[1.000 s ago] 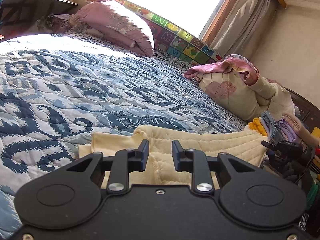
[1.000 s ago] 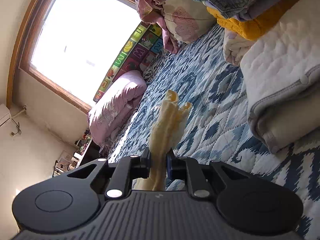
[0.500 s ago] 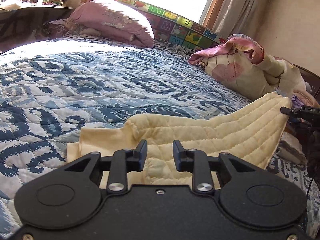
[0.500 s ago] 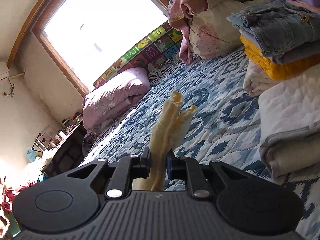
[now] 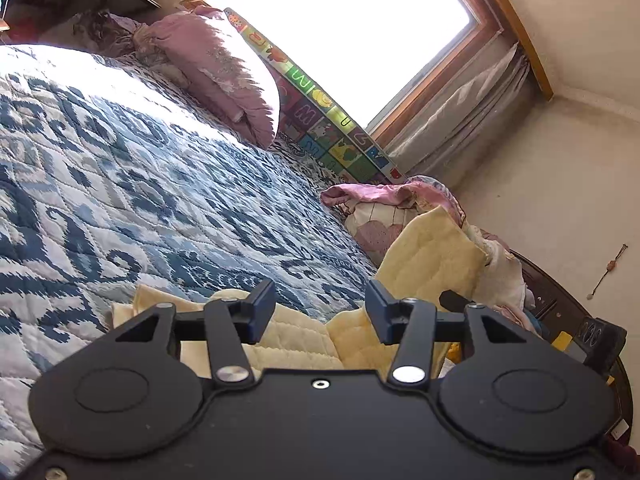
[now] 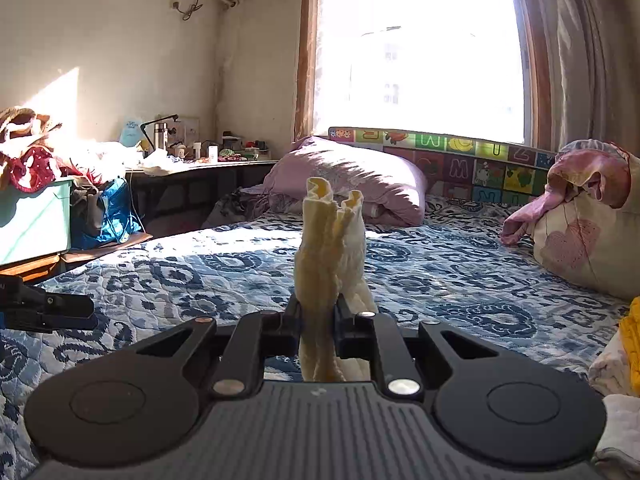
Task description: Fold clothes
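A pale yellow quilted garment (image 5: pixel 296 340) lies on the blue patterned bedspread (image 5: pixel 160 200), just under my left gripper (image 5: pixel 320 300). That gripper's jaws are opening. The cloth sits below and between the fingers, and the pads do not press on it. The garment's right end (image 5: pixel 432 256) stands lifted off the bed. In the right wrist view my right gripper (image 6: pixel 318 312) is shut on a bunched edge of the yellow garment (image 6: pixel 330 240), which sticks up past the fingertips. The left gripper's tip (image 6: pixel 48 308) shows at that view's left edge.
A pink pillow (image 6: pixel 352 176) and an alphabet play mat (image 6: pixel 460 160) line the window side of the bed. A cream bundle with pink cloth (image 6: pixel 580 232) lies at the right. Folded clothes (image 6: pixel 632 344) sit at the right edge. A cluttered desk (image 6: pixel 192 164) stands at the left.
The left jaws have spread apart and the left view has tilted. The right gripper has rolled upright and risen, lifting the garment's right end off the bed.
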`<state>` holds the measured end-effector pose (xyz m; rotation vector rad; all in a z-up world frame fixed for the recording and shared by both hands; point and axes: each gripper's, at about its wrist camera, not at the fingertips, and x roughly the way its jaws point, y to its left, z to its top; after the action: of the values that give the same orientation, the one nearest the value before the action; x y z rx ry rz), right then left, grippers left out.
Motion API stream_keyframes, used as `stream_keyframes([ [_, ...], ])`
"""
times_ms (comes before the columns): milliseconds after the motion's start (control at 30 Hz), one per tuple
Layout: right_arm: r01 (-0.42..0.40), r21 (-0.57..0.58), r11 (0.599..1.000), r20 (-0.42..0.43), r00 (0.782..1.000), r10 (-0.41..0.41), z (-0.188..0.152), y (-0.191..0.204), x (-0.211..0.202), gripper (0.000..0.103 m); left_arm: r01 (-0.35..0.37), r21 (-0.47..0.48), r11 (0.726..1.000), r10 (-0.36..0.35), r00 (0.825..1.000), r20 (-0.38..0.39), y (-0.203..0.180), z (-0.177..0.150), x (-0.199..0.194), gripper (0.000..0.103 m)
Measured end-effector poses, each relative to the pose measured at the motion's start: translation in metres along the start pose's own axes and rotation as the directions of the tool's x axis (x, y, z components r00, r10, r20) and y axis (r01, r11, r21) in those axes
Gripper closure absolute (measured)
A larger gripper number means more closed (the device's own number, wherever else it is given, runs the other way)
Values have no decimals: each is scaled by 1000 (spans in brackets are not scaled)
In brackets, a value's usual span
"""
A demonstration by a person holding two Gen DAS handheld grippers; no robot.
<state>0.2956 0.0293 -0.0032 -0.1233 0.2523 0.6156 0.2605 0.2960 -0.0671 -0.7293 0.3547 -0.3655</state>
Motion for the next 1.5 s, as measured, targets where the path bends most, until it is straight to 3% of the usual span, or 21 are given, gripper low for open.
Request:
stream_keyframes([
  [133, -10, -208, 978, -19, 1000, 7, -7, 56, 12, 86, 93, -93, 991, -93, 996, 5, 10, 2, -7, 43],
  [233, -31, -385, 922, -50, 999, 13, -21, 100, 20, 86, 113, -132, 985, -116, 993, -9, 14, 2, -6, 39],
  [600, -56, -733, 678, -68, 998, 9, -70, 196, 28, 86, -33, -190, 981, 15, 996, -94, 31, -13, 9, 37],
  [633, -58, -750, 659, -67, 998, 12, -73, 201, 27, 86, -46, -190, 981, 29, 995, -93, 32, -15, 10, 39],
  [700, -62, -779, 624, -61, 998, 23, -80, 211, 26, 86, -75, -175, 982, 60, 994, -92, 32, -17, 12, 55],
  [767, -62, -797, 600, -54, 998, 32, -84, 218, 23, 86, -108, -144, 984, 96, 992, -87, 32, -18, 13, 80],
  [800, -61, -799, 598, -52, 998, 33, -86, 221, 21, 86, -118, -127, 985, 108, 991, -82, 31, -19, 13, 84],
  [900, -61, -780, 623, -49, 998, 37, -83, 222, 18, 85, -119, -97, 988, 114, 991, -65, 30, -17, 11, 89],
  [1033, -107, -734, 671, -57, 994, 95, -78, 213, 0, 69, -144, -106, 984, 142, 990, -27, 39, -13, 4, 90],
  [1100, -129, -690, 713, -62, 991, 119, -73, 205, -10, 67, -153, -117, 981, 153, 988, -11, 43, -10, 1, 90],
  [1200, -175, -555, 813, -73, 984, 162, -63, 176, -23, 67, -171, -99, 980, 171, 985, -11, 47, -9, 1, 90],
  [1267, -209, -404, 891, -108, 978, 180, -54, 148, -21, 68, -197, -88, 977, 195, 980, -23, 51, -10, 3, 90],
  [1333, -183, -253, 950, -115, 981, 159, -48, 119, -16, 68, -221, -92, 971, 218, 975, -44, 55, -12, 6, 90],
  [1433, -131, -101, 986, -161, 980, 114, -50, 76, 10, 68, -296, -67, 953, 290, 953, -91, 55, -15, 13, 86],
  [1500, -140, -35, 990, -257, 958, 126, -61, 58, 30, 68, -356, -5, 935, 354, 930, -101, 49, -16, 17, 76],
])
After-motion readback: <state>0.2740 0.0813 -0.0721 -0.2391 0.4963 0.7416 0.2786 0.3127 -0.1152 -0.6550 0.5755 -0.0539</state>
